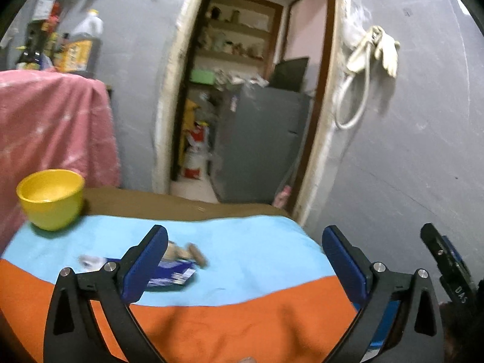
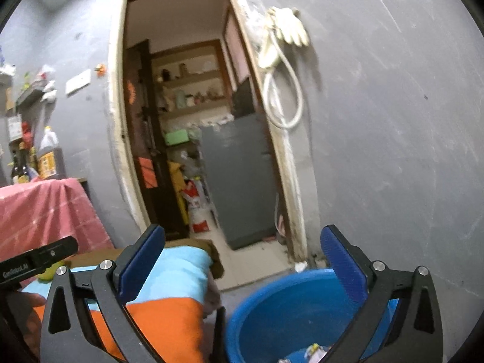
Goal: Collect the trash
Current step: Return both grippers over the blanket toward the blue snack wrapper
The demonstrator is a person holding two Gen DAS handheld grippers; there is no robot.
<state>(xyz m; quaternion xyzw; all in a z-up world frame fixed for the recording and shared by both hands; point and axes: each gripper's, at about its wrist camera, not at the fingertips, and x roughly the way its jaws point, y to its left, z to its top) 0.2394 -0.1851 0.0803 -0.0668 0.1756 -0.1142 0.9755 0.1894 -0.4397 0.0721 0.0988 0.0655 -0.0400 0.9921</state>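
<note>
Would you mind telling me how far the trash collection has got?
Done: some scraps already lie in the blue tub. In hand: nothing; the left gripper and right gripper are both open and empty. Left: a blue wrapper and brown pieces on the cloth.

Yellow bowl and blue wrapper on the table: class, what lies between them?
In the left wrist view only bare light-blue cloth separates the yellow bowl from the blue wrapper; a small blurred scrap lies left of the wrapper.
</note>
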